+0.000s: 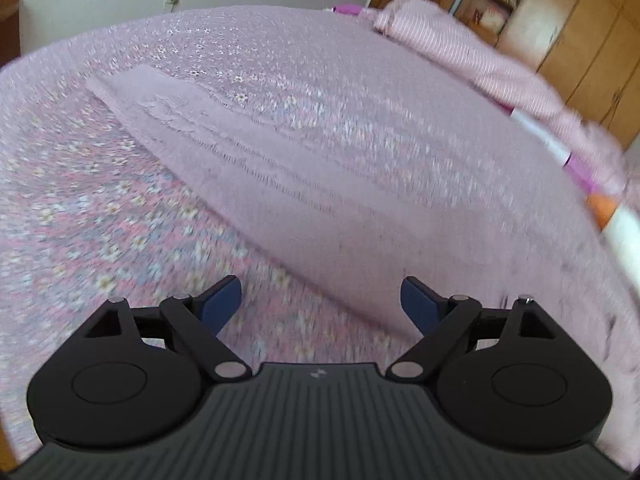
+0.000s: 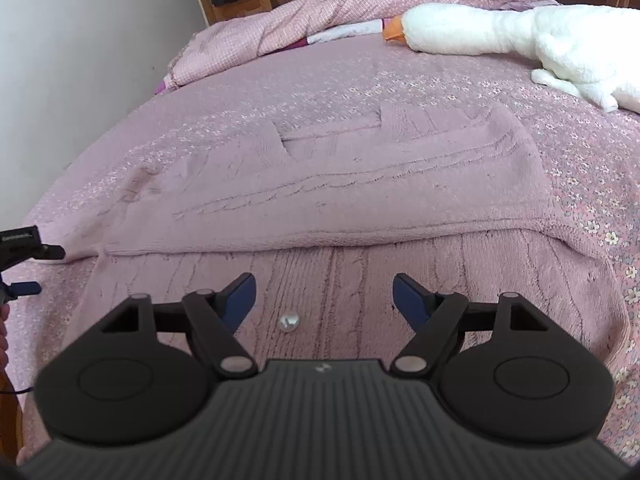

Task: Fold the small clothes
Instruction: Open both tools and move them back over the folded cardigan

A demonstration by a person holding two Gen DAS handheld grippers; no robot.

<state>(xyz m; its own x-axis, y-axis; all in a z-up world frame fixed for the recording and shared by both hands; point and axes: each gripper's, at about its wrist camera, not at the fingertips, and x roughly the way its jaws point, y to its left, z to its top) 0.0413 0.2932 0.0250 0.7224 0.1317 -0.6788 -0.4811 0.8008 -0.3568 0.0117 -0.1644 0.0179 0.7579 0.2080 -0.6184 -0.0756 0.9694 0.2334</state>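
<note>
A bedroom: bed under a pink floral bedspread (image 2: 592, 184), wooden cupboards (image 1: 580, 40) behind, a rumpled checked quilt (image 2: 256, 36) heaped toward the far end, a white plush goose (image 2: 520, 36) stretched along the far right side. Spread flat across the middle, a pale pink cable-knit cardigan (image 2: 360, 184), nearly the same shade as the cover and easy to lose against it, with one panel apparently already turned over so that a long folded edge runs left to right. Right gripper (image 2: 324, 300) poised just above the near knitted panel, jaws spread wide and holding nothing, a small clear button (image 2: 289, 321) directly between and just short of the blue fingertips (image 2: 240, 294). Left gripper (image 1: 322, 304) likewise wide and empty, low over the bedspread at the garment's left edge, the near hem just beside its right fingertip; heavy blur in that view, so fine detail there beyond telling. Likely next: picking up the near edge for another fold. Best done by pinching the hem at two well-separated spots, taking the garment's knit only and not the cover beneath, lifting both ends level, then laying the panel square to the existing crease and clear of the button to avoid a lump
</note>
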